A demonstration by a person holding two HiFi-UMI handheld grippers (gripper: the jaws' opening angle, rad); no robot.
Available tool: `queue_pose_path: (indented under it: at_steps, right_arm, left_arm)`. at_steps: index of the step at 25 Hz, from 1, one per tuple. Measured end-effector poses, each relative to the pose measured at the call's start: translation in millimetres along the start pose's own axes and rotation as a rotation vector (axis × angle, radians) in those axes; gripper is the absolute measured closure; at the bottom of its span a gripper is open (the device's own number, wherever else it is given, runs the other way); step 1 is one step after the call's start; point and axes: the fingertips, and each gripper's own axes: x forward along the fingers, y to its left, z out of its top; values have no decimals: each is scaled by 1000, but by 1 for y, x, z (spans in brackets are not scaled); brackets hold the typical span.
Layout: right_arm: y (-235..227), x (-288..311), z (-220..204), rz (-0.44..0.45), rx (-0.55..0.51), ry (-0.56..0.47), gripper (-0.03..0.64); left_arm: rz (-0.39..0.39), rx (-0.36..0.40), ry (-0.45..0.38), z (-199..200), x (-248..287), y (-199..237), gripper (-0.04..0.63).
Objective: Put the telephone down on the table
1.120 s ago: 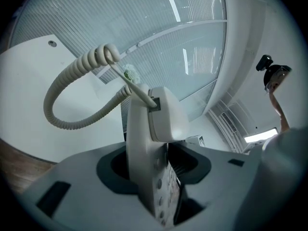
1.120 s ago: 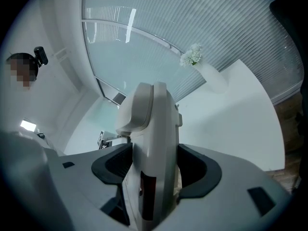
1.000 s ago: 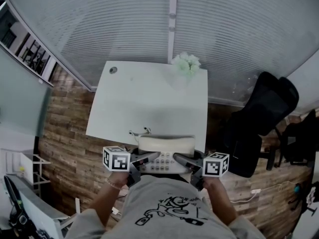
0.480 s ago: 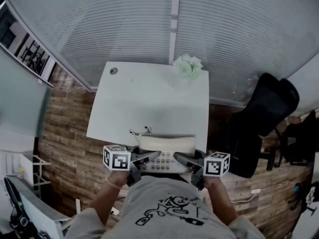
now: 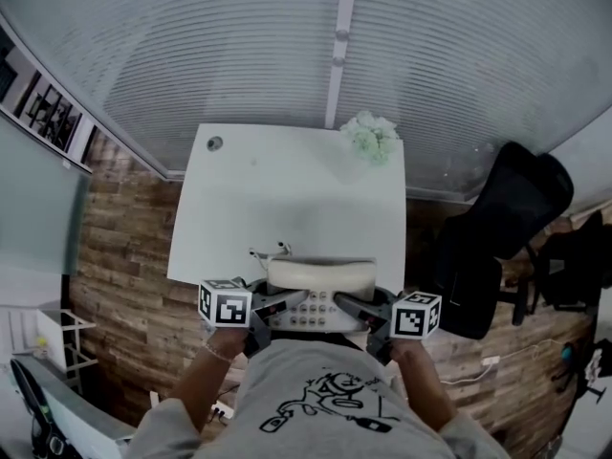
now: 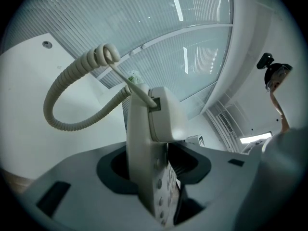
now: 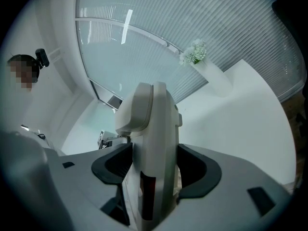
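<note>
The cream desk telephone [image 5: 318, 299] is held by its two short ends between the left gripper [image 5: 278, 306] and the right gripper [image 5: 348, 307]. In the left gripper view, the jaws are seen clamped on the left end of the telephone base [image 6: 144, 177], with the keypad edge lying between them. The handset [image 6: 166, 114] sits just beyond the jaws, and the coiled cord [image 6: 62, 93] loops out ahead and to the left of them. In the right gripper view, the jaws are seen pressed on either side of the telephone's right end [image 7: 156, 153], with the handset's end [image 7: 134, 109] standing just past them. The white table [image 5: 287, 189] lies ahead of both pairs of jaws, its near edge under the telephone; contact between them cannot be made out. A bunch of pale flowers [image 5: 369, 134] stands at the table's far edge, well ahead of the right jaws.
</note>
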Motion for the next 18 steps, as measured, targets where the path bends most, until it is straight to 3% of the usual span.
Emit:
queue_pose_path:
  at_steps: [10,18]
  right_arm:
    - [1,49,28,-28,12,-29,314]
    - [-5,54,39,-41,36,-54,314]
  left_arm:
    - [-25,-7,28,44,-19,30,408]
    - [-35,-10,63,57,-12,37,408]
